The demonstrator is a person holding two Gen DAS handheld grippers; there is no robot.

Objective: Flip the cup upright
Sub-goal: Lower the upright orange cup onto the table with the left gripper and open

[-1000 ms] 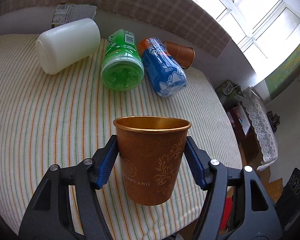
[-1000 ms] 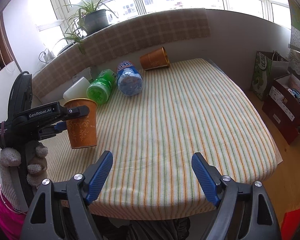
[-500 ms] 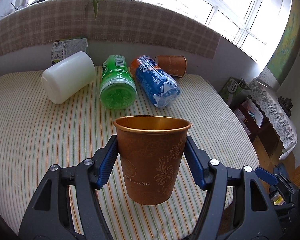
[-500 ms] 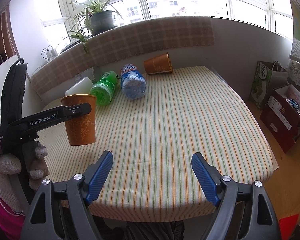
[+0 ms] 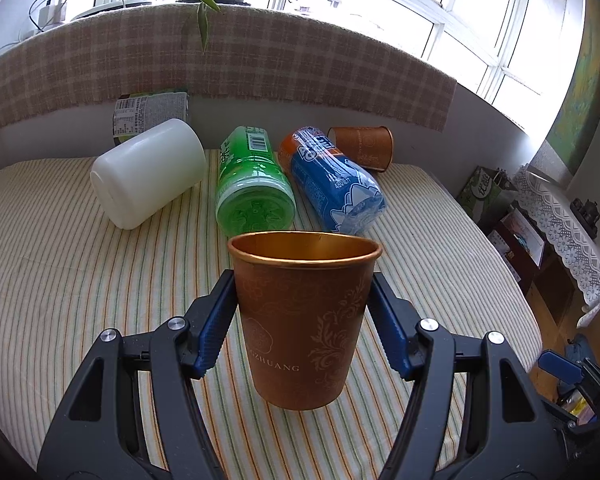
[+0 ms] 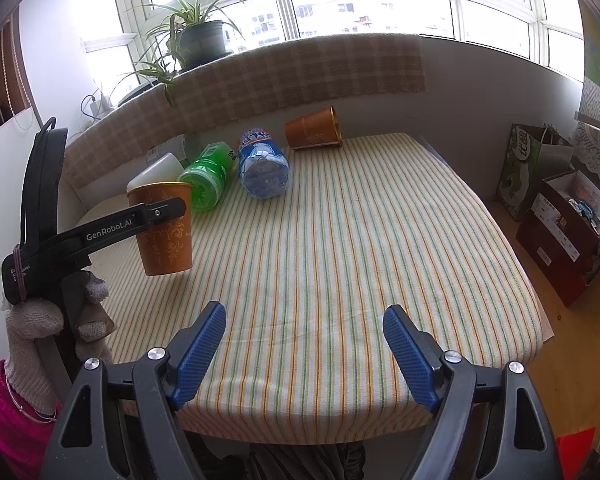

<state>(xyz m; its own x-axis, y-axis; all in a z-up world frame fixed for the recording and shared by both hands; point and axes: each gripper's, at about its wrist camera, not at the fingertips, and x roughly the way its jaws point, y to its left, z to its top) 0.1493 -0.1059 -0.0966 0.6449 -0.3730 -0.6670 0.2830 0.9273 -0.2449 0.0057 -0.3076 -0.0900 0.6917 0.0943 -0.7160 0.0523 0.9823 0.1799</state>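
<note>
**Cup held upright, clear of the desk**

The left claw grips a brown paper cup across its body, blue pads pressed against both sides, mouth up and level. In the right wrist view the same cup hangs in the air above the left part of the striped desk, its base off the cloth, with one black finger of the left claw crossing its upper wall. A gloved hand in a knitted grey glove holds that tool's handle at the left edge of the view.

The right claw is spread wide with nothing between its blue pads; it hovers over the near edge of the desk.

At the far side of the desk, things lie on their sides in a row. A white plastic jar is leftmost, with a green bottle just beside it and a blue-labelled bottle next along, both bottles with their bases toward the left wrist camera. A second brown cup lies tipped over behind the blue-labelled bottle, near the wall; in the right wrist view its mouth points right.

A checked cloth drapes the windowsill, where a potted plant stands. On the floor to the right are a green paper bag and an open box.
</note>
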